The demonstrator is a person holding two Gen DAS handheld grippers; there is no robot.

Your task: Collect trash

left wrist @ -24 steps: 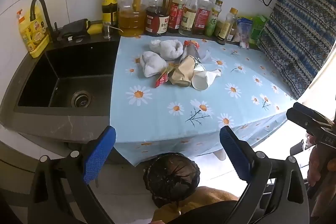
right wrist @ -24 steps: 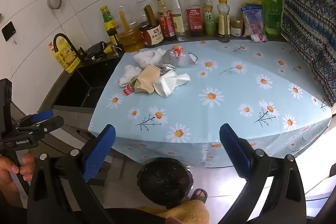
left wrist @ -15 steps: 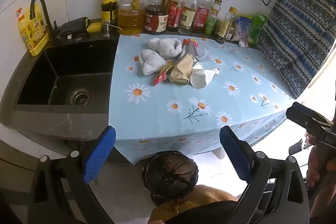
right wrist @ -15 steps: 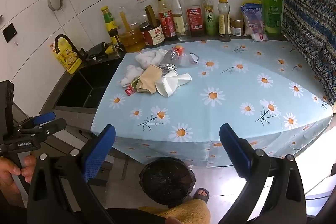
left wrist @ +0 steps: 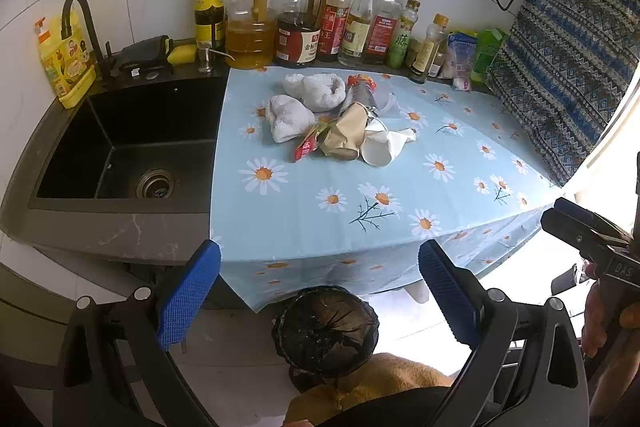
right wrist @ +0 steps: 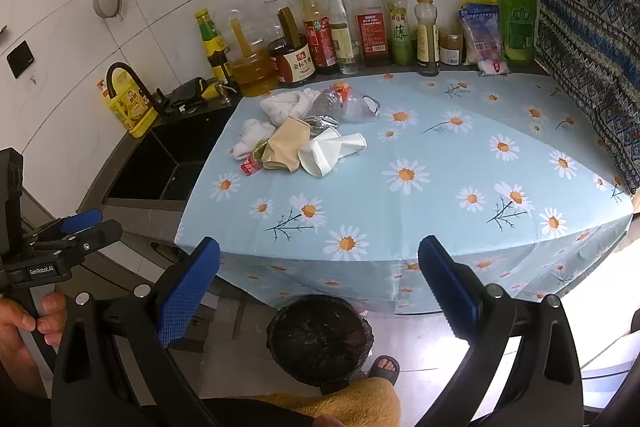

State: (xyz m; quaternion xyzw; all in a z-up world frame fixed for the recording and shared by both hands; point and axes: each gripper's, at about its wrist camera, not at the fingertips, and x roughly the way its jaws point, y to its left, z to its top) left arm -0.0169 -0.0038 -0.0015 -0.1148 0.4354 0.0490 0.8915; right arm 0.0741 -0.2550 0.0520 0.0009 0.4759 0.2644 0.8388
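Trash pile (left wrist: 340, 123) upper centre on table (left wrist: 360, 211), well ahead of wide-open left tool (left wrist: 320, 291), nearer; right tool (right wrist: 320, 287) likewise wide.

The left gripper (left wrist: 319, 297) is wide open above the bin (left wrist: 325, 331). On the daisy tablecloth (left wrist: 360, 219) lies a trash pile (left wrist: 340, 119): white tissues, crushed cups, perhaps foil wrappers.

The left gripper (left wrist: 319, 291) is wide open, with its two blue pads far apart and nothing between them. The right gripper (right wrist: 319, 287) is wide open too (a bare hand (right wrist: 20, 327) holds the left one's handle from below).
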